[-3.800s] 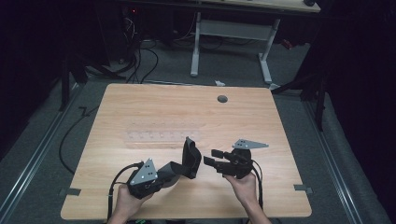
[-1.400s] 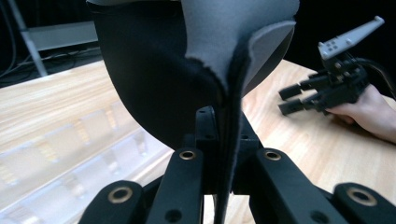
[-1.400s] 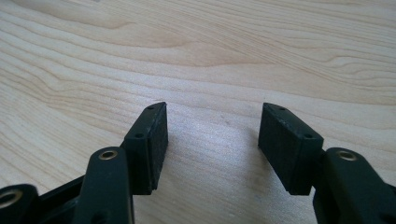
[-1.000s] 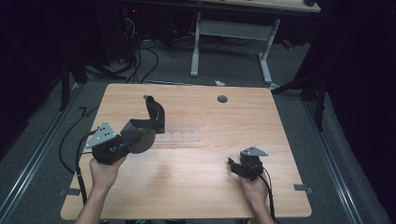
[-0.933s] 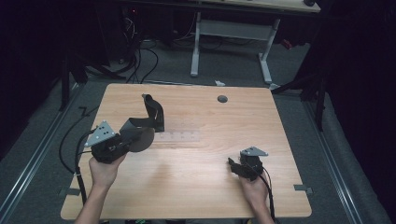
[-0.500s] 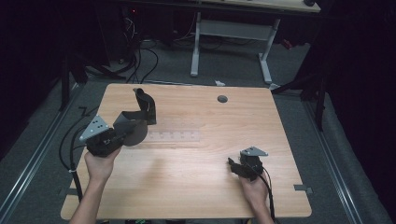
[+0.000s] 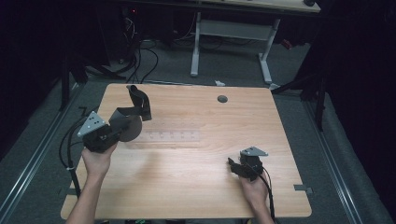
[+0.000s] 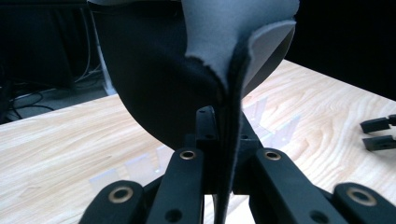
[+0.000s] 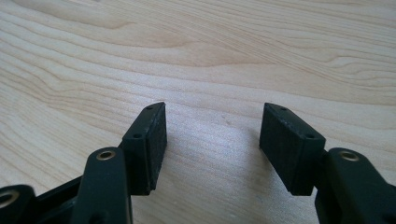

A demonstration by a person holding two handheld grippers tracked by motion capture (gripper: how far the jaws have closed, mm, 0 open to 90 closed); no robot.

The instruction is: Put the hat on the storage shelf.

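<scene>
My left gripper [image 7: 119, 126] is shut on the edge of a limp piece of dark grey foam-like fabric [image 7: 134, 111], held above the table's left side. In the left gripper view the fabric [image 8: 187, 70] rises from between the closed jaws [image 8: 223, 119] and curls over, grey on one face and black on the other. Low over the wood at the front right, my right gripper [image 7: 232, 164] stands open. Its two pads [image 9: 150, 144] are wide apart with bare tabletop between them, and its tips [image 8: 377, 133] also appear far right in the left gripper view.
A clear plastic rack [image 7: 170, 136] lies flat near the middle of the wooden table [image 7: 196, 191], just right of the held fabric. A round cable hole [image 7: 222, 99] sits near the far edge. Cables and a desk frame lie on the floor beyond.
The left hand has carried the fabric from the front middle to the left side, still drifting left over the last second. The right gripper moved to the front right and then stayed still.
</scene>
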